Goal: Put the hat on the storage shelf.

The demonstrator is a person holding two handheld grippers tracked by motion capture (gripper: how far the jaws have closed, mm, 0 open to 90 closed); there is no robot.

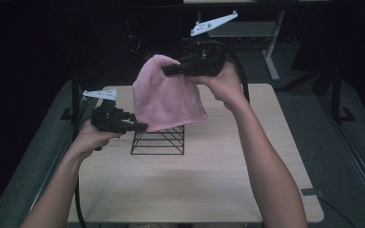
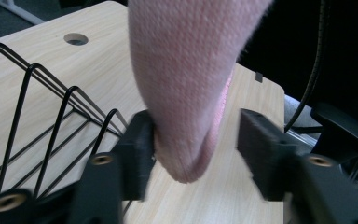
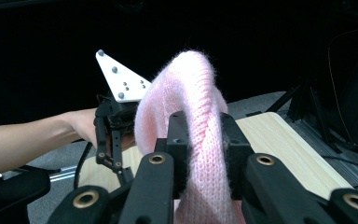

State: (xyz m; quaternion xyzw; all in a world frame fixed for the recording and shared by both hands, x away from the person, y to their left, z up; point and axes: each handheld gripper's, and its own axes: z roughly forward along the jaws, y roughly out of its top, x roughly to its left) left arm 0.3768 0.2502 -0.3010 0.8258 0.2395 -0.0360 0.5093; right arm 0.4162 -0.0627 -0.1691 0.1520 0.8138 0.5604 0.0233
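Observation:
A pink knitted hat (image 1: 167,95) hangs in the air above a black wire rack (image 1: 158,140) on the wooden table (image 1: 195,175). My right gripper (image 1: 168,70) is shut on the hat's top edge and holds it up; its jaws pinch the knit (image 3: 200,140). My left gripper (image 1: 141,126) sits at the hat's lower left corner. Its jaws stand open around that corner (image 2: 186,116), with one fingertip (image 2: 137,154) touching the knit and a gap on the other side.
The wire rack (image 2: 37,116) lies just beside the left gripper. A round hole (image 2: 76,38) is set in the tabletop. A second table's leg (image 1: 270,57) stands beyond the far edge. Dark floor surrounds the table.

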